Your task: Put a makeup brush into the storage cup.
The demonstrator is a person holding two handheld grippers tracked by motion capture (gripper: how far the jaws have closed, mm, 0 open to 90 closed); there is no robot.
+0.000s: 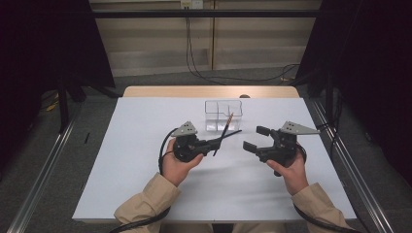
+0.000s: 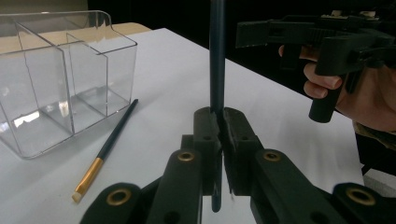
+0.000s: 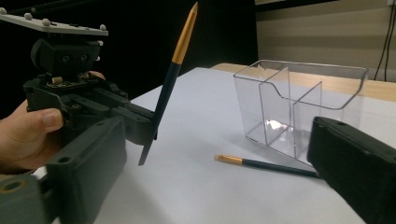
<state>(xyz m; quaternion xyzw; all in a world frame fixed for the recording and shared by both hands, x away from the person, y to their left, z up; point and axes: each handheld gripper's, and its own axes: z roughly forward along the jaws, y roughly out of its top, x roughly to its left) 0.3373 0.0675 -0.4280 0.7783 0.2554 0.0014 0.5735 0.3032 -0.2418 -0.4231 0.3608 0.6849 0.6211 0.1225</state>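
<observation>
Left jaws: closed tight on the dark handle of a brush (image 3: 173, 74), gripping low on the shaft; a short tail of handle hangs below the pads.
Left gripper (image 1: 217, 141): held above the table, pointing toward the clear box.
Held brush: stands nearly upright, slightly tilted, gold ferrule and bristle tip up, above the table in front of the box.
Right jaws: spread wide, nothing between them.
Right gripper (image 1: 252, 138): hovers near the left one, jaws facing it, apart from the brush.
Second brush (image 2: 105, 148): lies flat on the table (image 1: 145, 160), just beside the front wall of the box, bristle end pointing away from it.
Box (image 2: 60, 74): clear plastic organiser with several compartments, all looking empty, at the far middle of the table.
Step, my judgement: stand the held brush in a compartment.
Doing it well: carry the lower end over the rim first, keep the shaft near vertical, lower until it is inside the walls, then open.
Risk: clipping the rim could tip or shove the light box; the free gripper could steady it.
</observation>
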